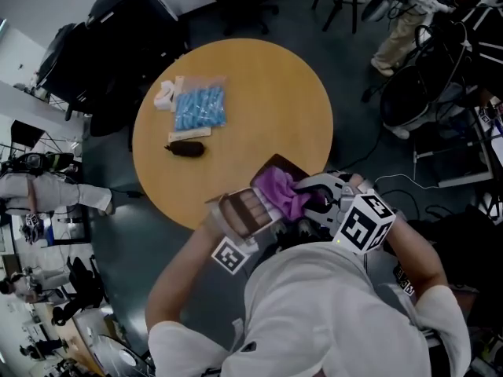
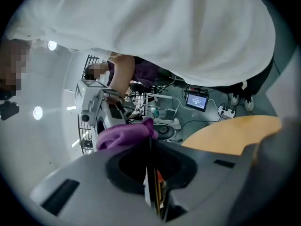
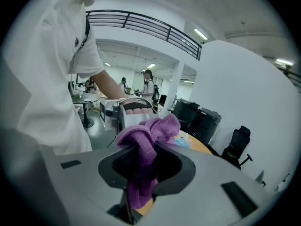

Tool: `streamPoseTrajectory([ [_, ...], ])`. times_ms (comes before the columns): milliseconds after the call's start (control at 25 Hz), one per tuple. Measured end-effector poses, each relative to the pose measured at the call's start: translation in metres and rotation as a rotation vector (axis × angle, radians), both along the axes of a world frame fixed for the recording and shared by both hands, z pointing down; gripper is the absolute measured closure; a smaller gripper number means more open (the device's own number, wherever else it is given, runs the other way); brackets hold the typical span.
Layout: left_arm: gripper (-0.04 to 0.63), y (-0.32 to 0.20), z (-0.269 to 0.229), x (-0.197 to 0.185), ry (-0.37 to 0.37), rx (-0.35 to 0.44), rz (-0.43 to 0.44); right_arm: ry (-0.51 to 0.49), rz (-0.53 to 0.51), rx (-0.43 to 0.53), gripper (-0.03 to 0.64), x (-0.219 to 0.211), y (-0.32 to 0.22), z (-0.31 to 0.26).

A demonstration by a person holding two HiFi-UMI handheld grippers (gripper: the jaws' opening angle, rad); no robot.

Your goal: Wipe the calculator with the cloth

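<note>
In the head view both grippers are raised over the near edge of the round table. My left gripper is shut on the calculator, a dark slab with rows of pale keys, tilted up on its side. In the left gripper view the calculator shows edge-on between the jaws. My right gripper is shut on a bunched purple cloth, which lies against the calculator's face. In the right gripper view the cloth hangs between the jaws, with the calculator just beyond it.
Farther back on the table lie a clear bag of blue pieces, a small white object and a small dark object. Black chairs stand past the table's far left edge, and cables and equipment crowd the floor at right.
</note>
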State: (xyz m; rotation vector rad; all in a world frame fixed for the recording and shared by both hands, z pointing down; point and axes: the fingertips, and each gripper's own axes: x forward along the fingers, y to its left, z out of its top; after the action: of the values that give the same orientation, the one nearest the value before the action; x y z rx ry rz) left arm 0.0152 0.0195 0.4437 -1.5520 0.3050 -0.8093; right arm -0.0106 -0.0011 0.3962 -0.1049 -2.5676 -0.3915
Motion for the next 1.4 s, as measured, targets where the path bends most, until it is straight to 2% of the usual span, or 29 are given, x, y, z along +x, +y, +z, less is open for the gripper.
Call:
streamPoseTrajectory([
  [200,0.548,0.006,0.001,0.002,-0.018,0.004,0.012,0.029,0.004,-0.040,0.529,-0.003,-0.003,0.008],
  [520,0.548,0.015,0.003,0.013,0.016,-0.030,0.031,0.084,0.049,-0.036,0.529,-0.014,-0.023,0.022],
  [800,0.548,0.021,-0.012,0.013,0.087,-0.037,0.009,0.087,0.139,-0.091,0.529,-0.001,-0.046,0.032],
  [1400,0.546,0.028,-0.023,0.013,0.136,-0.058,-0.004,0.154,0.213,-0.213,0.529,0.023,-0.064,0.089],
])
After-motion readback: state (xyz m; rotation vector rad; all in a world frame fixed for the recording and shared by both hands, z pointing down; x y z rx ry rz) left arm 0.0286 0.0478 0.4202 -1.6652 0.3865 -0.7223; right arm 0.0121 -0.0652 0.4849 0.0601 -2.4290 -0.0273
